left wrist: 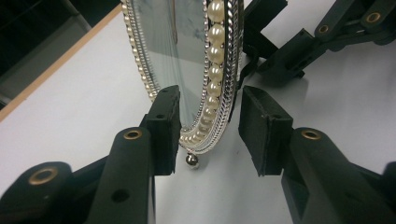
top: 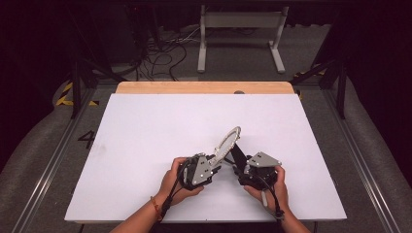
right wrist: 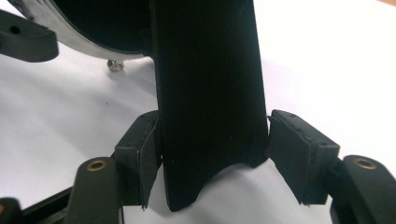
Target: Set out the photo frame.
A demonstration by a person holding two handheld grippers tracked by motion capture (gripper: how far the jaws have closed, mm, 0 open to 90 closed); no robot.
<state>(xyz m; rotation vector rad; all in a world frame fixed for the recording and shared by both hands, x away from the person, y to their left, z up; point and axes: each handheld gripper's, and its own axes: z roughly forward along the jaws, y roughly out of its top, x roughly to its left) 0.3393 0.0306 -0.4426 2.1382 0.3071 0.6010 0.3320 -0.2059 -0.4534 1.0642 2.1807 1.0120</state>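
An oval mirror (top: 228, 142) with a rim of pearls and silver beading stands tilted on the white table (top: 145, 145), nearer the table's near edge than its far one and about midway between the left and right edges. Its black back stand (top: 238, 155) slopes down behind it to the table top.

The left hand-held gripper (top: 214, 165) sits at the mirror's lower end, gripped by the person's left hand (top: 175, 182). In the left gripper view the jaws straddle the bottom of the frame: the left pad (left wrist: 163, 126) lies against the glass face, while the right pad (left wrist: 261, 130) stands clear of the pearl rim with a gap of white table showing between them — partly open, not clamping. A small metal ball foot (left wrist: 192, 160) under the frame rests on the table.

The right hand-held gripper (top: 239, 170), in the person's right hand (top: 272, 187), reaches the stand from the right. In the right gripper view the black stand rises between its jaws: the left pad (right wrist: 140, 149) presses against the stand's edge, the right pad (right wrist: 299, 144) touches or nearly touches the other edge — narrow, holding the stand. The stand's notched lower end touches the table.
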